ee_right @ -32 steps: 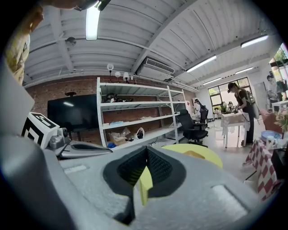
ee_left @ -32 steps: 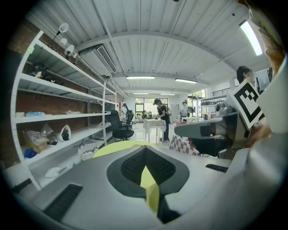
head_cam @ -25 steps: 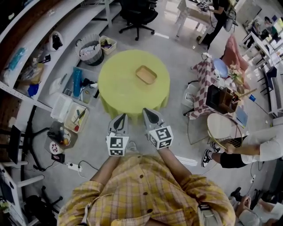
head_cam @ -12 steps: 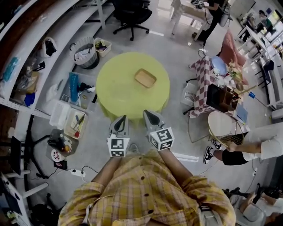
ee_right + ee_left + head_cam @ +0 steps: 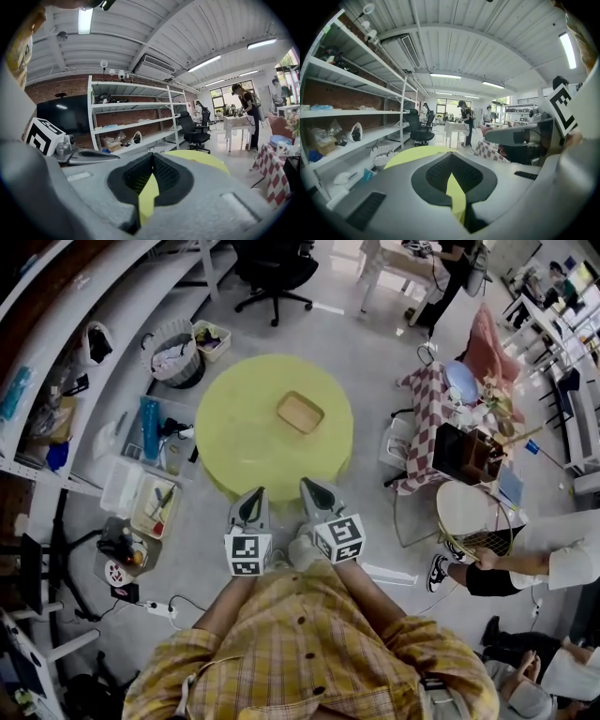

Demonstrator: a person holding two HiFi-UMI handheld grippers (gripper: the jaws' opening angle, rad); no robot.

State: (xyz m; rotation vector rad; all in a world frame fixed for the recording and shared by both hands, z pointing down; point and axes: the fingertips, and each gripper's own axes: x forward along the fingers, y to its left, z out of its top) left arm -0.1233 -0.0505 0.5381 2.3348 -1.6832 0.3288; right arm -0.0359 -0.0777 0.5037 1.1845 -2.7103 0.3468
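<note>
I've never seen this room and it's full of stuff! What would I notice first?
Probably the big round yellow table in the middle of the head view, with a small tan tray lying on it. Then the two tools just this side of it, held by someone in a checked shirt: the left hand-held gripper and the right hand-held gripper, side by side, both shut and empty, pointing at the table.

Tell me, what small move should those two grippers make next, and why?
Probably carry both forward toward the yellow table. The left gripper and right gripper hang at its near side, jaws together and empty, and the wooden tray lies farther in on the tabletop, seemingly beyond their reach.
</note>
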